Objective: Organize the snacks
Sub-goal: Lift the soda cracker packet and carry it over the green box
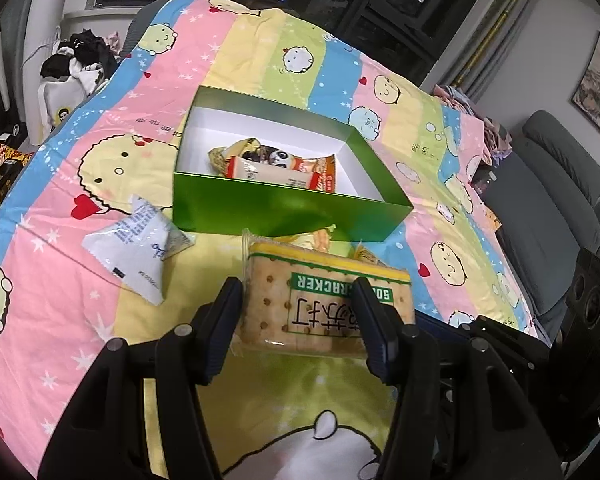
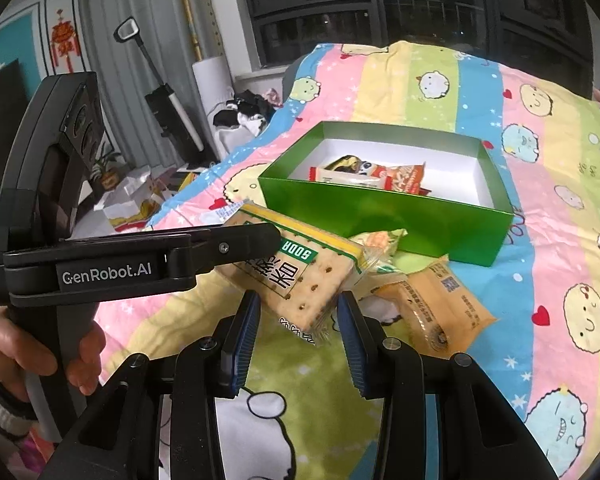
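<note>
The green box (image 1: 284,210) stands open-topped, snacks (image 1: 276,168) crowding its near-left corner, its right half bare.

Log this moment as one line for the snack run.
left claw: shut on soda cracker pack, lifted | right claw: open, near pack | green box: open, some snacks inside | white packet, orange packet: on bedspread

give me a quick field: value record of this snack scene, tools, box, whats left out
left tool: shut on cracker pack, held above the bedspread
right tool: open, holds nothing, near the pack's lower end
box: green, open, white inside, on the bedspread
in box: panda pack and a few other snack packs
left out: white pack left of the box; orange pack and a green-yellow pack in front of it
task state: cracker pack not yet in box
</note>
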Motion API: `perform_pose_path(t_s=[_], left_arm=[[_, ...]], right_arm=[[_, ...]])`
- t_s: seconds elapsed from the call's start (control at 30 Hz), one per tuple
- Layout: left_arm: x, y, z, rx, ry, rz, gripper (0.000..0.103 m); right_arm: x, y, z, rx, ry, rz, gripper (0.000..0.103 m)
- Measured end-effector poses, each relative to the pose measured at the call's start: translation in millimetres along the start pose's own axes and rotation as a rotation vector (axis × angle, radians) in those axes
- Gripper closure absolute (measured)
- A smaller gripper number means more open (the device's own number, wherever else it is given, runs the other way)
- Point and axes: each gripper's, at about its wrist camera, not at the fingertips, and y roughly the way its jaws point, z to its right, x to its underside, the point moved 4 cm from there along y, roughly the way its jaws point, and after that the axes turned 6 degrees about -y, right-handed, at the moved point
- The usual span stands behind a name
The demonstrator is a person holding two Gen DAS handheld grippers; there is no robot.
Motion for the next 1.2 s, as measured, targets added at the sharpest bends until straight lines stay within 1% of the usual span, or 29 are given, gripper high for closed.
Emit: perform_pose_path(t_s=[0.23, 0.47, 0.73, 0.83, 1.2], left_arm=[[-3.6, 4.8, 21.4, -0.017, 0.042, -0.002, 0.047], [-11.7, 1.0, 33.8, -0.03, 0.068, 0.022, 0.047], [-23.5, 0.0, 37.5, -0.03, 0.068, 0.028, 0.047], [-26.3, -0.2, 38.9, -0.033, 0.076, 0.04, 0.047], [-39.2, 8.1, 32.3, -0.017, 0.062, 0.039, 0.047]], right_arm=[[2.1, -10.0, 14.6, -0.002, 0.028, 0.033, 0.061], [-3.2, -17.9, 22.2, -0.005, 0.023, 0.069, 0.061], [-12.1, -20.7, 24.8, -0.001, 0.012, 0.099, 0.061], [-16.5, -19.5, 26.9, 0.003, 0.008, 0.102, 0.061], [-25.9, -10.0, 29.4, 0.028, -0.002, 0.106, 0.061]])
